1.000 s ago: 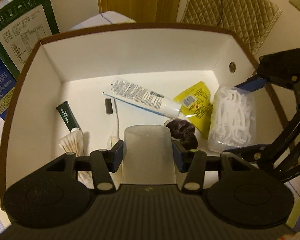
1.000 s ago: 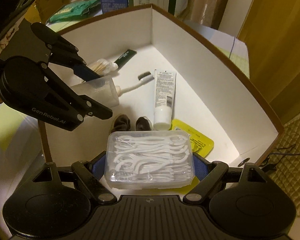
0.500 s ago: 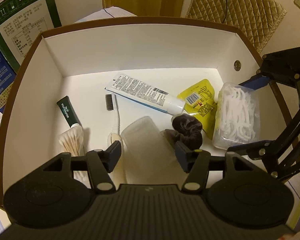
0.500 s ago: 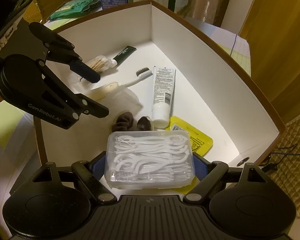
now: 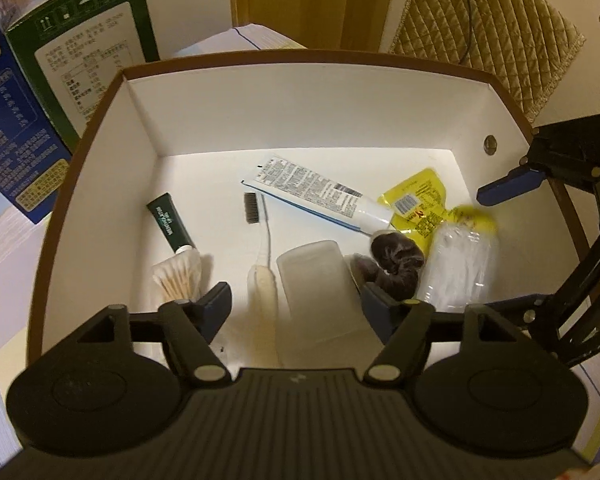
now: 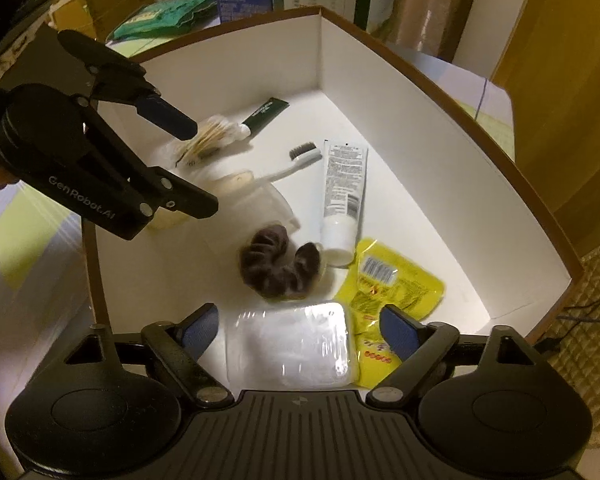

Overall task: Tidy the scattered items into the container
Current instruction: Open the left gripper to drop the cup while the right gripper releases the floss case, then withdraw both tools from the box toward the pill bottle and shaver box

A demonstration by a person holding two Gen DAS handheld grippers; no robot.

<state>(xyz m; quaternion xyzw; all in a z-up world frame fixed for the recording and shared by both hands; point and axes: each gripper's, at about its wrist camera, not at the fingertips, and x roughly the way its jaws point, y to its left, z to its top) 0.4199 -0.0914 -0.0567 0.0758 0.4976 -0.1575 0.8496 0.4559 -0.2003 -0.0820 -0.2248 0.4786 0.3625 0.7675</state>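
On the white floor of the box (image 5: 100, 184), the frosted plastic cup (image 5: 320, 284) lies on its side between the opening jaws of the left gripper (image 5: 296, 306), neither pad pressing it. Its long axis runs away from the camera, closed base towards the far wall, wide mouth nearest the gripper. It looks light, thin-walled and smooth, likely to roll or slip, so the place to take it is across the middle of the body.

Just beside it on one side lies the toothbrush (image 5: 262, 248), on the other the dark scrunchie (image 5: 398, 258). The clear floss-pick case (image 6: 292, 346), blurred, sits below the right gripper (image 6: 296, 330), whose jaws are opening clear of it. It partly covers the yellow sachet (image 6: 396, 280). It seems rigid and light, best gripped across its short sides.
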